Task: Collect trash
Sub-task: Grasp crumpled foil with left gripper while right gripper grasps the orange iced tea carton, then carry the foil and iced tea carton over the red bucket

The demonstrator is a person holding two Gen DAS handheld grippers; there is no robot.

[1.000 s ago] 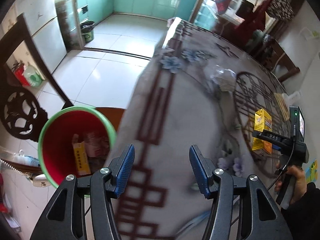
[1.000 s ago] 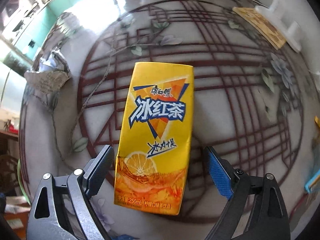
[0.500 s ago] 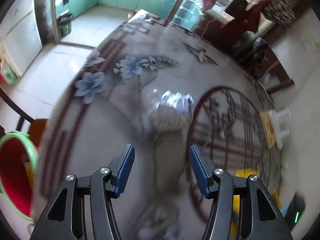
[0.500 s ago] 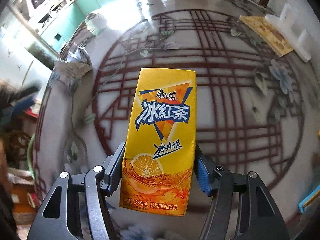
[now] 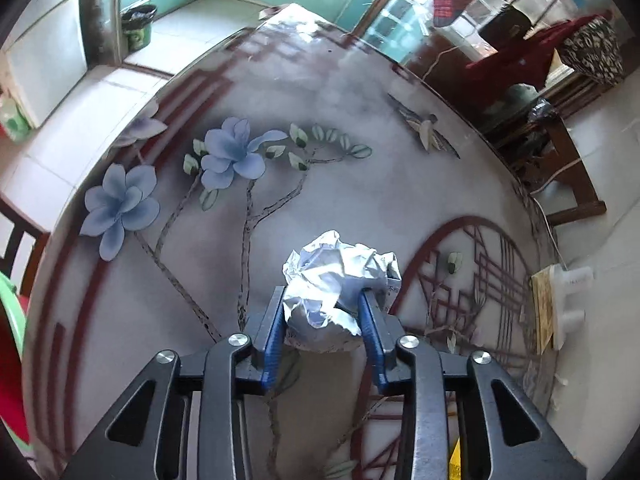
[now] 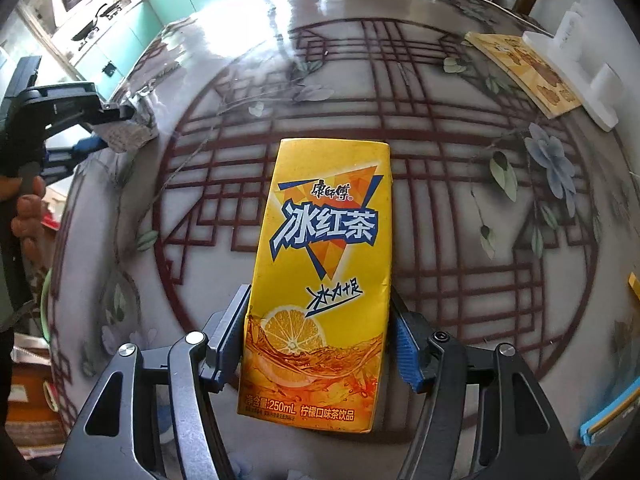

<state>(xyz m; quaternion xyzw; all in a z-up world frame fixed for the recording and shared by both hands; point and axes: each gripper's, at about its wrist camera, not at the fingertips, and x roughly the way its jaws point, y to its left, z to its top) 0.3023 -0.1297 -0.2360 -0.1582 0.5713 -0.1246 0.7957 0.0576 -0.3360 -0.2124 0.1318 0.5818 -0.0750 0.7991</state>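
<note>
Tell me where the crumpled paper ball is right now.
In the left wrist view the crumpled paper ball sits low and centre on the patterned table, between the blue pads of the left gripper, whose jaws have just been closing on it.

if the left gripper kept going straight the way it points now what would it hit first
The crumpled paper wrapper already sits between the closing jaws of the left gripper; just beyond it is the table.
</note>
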